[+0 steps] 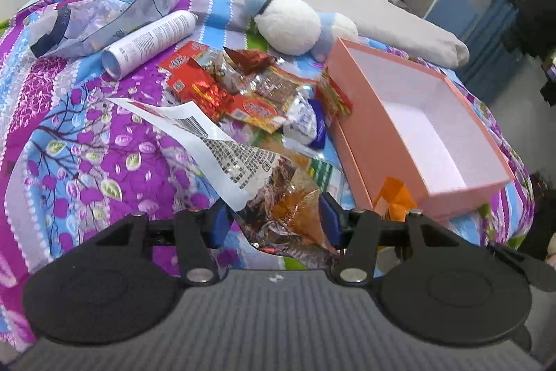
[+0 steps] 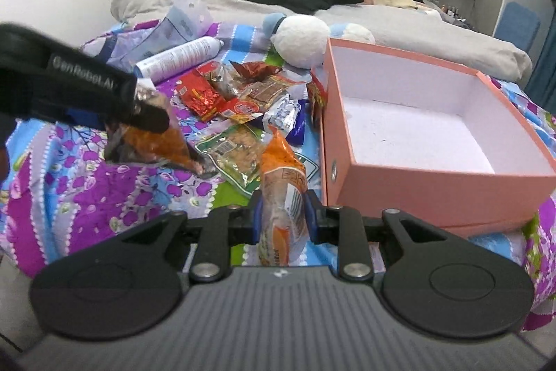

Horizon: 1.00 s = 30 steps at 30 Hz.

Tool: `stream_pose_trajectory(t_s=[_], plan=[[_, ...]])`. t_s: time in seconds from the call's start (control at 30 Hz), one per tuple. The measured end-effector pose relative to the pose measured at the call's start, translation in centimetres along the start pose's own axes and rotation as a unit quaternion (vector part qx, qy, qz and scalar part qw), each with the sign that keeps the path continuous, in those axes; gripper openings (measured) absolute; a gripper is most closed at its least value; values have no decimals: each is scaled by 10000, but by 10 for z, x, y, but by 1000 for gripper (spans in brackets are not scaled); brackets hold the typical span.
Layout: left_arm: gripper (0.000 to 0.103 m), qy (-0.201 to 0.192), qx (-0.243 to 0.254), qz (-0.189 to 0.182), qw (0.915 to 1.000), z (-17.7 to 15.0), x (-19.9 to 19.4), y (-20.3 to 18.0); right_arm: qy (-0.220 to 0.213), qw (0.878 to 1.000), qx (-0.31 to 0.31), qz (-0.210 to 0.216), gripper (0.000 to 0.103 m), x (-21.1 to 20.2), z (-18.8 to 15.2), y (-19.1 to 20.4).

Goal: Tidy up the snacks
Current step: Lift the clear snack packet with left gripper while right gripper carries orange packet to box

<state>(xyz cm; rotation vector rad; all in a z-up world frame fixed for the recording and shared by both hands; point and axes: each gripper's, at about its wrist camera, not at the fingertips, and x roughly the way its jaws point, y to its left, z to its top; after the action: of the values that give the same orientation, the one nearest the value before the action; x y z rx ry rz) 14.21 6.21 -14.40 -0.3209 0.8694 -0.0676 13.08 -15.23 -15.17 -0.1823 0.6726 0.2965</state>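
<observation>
left gripper (image 1: pixel 272 219): clamped on clear orange-brown snack bag (image 1: pixel 295 214)
right gripper (image 2: pixel 282 214): clenched on orange packet (image 2: pixel 283 183) — upright
pink box (image 2: pixel 434 183): empty — beside snack pile (image 2: pixel 243 99)

We count one pink box (image 2: pixel 434 183), one white spray can (image 1: pixel 149 42), one plush toy (image 1: pixel 292 23) and one crumpled clear bag (image 1: pixel 97 19) on the quilt. The loose snack packets (image 1: pixel 250 93) overlap too much to count exactly, roughly a dozen. Two more packets sit in grippers: an orange one (image 2: pixel 283 197) and a clear orange-brown one (image 1: pixel 278 197).
</observation>
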Motion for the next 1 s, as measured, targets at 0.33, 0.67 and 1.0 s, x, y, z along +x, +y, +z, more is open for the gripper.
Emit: stream_pose_trajectory(t_s=[0.33, 0.67, 1.0], plan=[[58, -42, 313, -156, 9994, -20, -35, -34, -383, 9990, 239, -44, 28, -48, 0, -10], [58, -212, 567, -531, 9968, -21, -60, -72, -738, 9950, 592, -313, 28, -92, 1, -34], [58, -166, 812, -765, 9936, -7, -47, -115, -833, 9907, 936, -522, 28, -102, 2, -68]])
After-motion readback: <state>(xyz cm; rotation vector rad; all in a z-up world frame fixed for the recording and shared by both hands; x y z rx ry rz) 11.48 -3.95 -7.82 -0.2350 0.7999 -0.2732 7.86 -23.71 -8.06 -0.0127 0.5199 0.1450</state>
